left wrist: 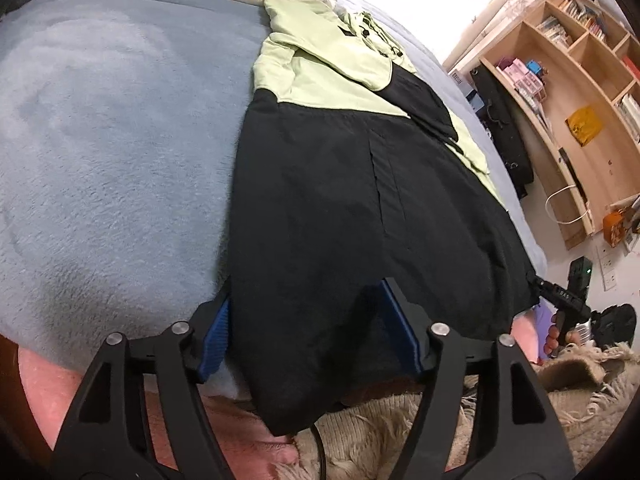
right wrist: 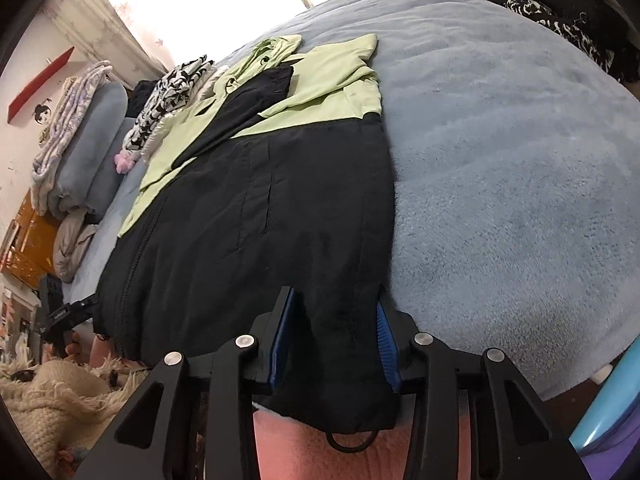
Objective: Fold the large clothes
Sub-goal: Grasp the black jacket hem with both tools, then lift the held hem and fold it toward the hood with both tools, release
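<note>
Left wrist view: black-and-pale-green jacket (left wrist: 320,184) lies lengthwise on the grey-blue fleece bed (left wrist: 100,140), black lower part nearest the camera, green upper part and hood toward the far end. Hem hangs over the bed edge. Left gripper (left wrist: 312,336) has its 2 blue-padded fingers (left wrist: 218,332) spread wide on either side of a hem corner; cloth sits between them, not pinched. Right gripper (left wrist: 560,300) visible at the hem's other corner. Wooden bookshelf (left wrist: 580,92) stands beyond the bed. Shaggy cream rug (left wrist: 400,420) below.

Right wrist view: right gripper (right wrist: 334,340) likewise parted, fingers (right wrist: 386,344) flanking the hem corner, fabric loose between them. A black cord loop (right wrist: 352,442) dangles under the hem. Folded patterned clothes (right wrist: 172,92) and pillows (right wrist: 92,140) lie at the far end.
</note>
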Motion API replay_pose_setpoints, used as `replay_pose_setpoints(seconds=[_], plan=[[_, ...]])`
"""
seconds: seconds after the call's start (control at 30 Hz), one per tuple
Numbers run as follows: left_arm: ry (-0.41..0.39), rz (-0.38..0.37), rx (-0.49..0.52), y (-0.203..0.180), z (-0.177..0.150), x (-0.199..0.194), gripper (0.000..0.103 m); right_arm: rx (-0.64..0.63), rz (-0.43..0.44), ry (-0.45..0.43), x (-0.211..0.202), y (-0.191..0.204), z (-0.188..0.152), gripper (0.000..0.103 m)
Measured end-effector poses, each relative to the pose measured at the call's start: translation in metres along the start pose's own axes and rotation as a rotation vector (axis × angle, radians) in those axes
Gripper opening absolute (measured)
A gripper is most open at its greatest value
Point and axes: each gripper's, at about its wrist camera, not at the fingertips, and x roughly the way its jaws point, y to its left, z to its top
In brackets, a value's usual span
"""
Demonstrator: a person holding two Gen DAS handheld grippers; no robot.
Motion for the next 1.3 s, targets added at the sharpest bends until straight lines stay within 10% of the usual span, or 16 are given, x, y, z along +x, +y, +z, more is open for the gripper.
replay_pose_setpoints(seconds=[0.13,0.27,0.67,0.97,1.3], plan=[[0.008,0.086,0.061,-0.023,0.001,0.011,0.068,-0.001,-0.032,-0.008,0.01,0.019,0.009,0.013],[0.011,0.123,-0.008,-0.033,0.012,0.016,0.005,-0.015,-0.06,-0.028,0.006,0.044,0.024,0.005],[-0.191,0.067,-0.109,-0.075,0.021,-0.075,0.001,-0.082,0.019,-0.238,-0.104,0.114,0.028,0.003],[-0.231,-0.055,-0.277,-0.066,0.02,-0.14,0.001,0.036,0.074,-0.215,-0.158,0.12,0.037,0.003],[-0.294,-0.084,-0.393,-0.044,0.171,-0.073,0.002,0.392,0.155,-0.215,-0.077,0.066,0.172,0.003]])
